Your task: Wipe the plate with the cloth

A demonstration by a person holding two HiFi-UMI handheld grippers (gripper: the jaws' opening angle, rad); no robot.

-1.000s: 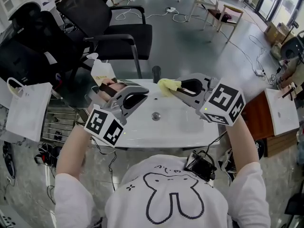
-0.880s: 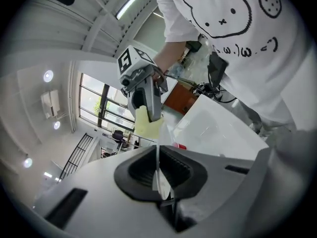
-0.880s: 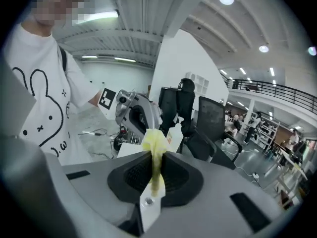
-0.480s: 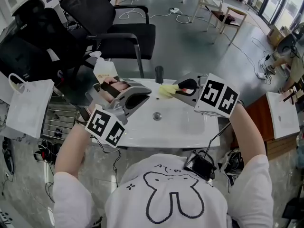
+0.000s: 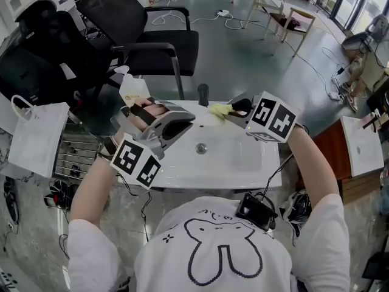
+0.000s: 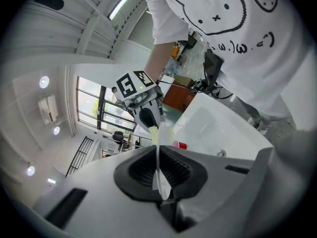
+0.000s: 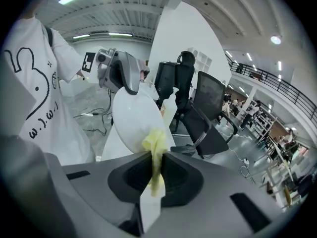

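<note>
Washbasin (image 5: 243, 160): white, only its drain (image 5: 201, 148) is seen in the bowl. A small red item (image 6: 179, 145) is seen on its rim in the left gripper view.

Left tongs (image 6: 159, 185): clamped on the rim of the white plate (image 7: 133, 115). The plate is held up above the basin, left of the black faucet (image 5: 203, 94), and is seen edge-on from its own tongs.

Right tongs (image 7: 154, 180): closed on the yellow cloth (image 7: 154, 144). The free end of the cloth is seen at the lower edge of the plate's face; actual contact cannot be confirmed.

Versus a second ago: the right tongs and their marker cube (image 5: 270, 117) are found higher and further left in the head view, pitched down more steeply, with the cloth brought closer to the faucet. The left tongs and the plate are held in nearly the same spot.

Around: a black office chair (image 5: 143, 26) is placed behind the basin, a white paper bag (image 5: 36, 142) at frame left, cables (image 5: 225, 18) on the floor at the top, a brown cabinet (image 5: 325, 157) at right. Nothing is seen between the cloth and the plate.
</note>
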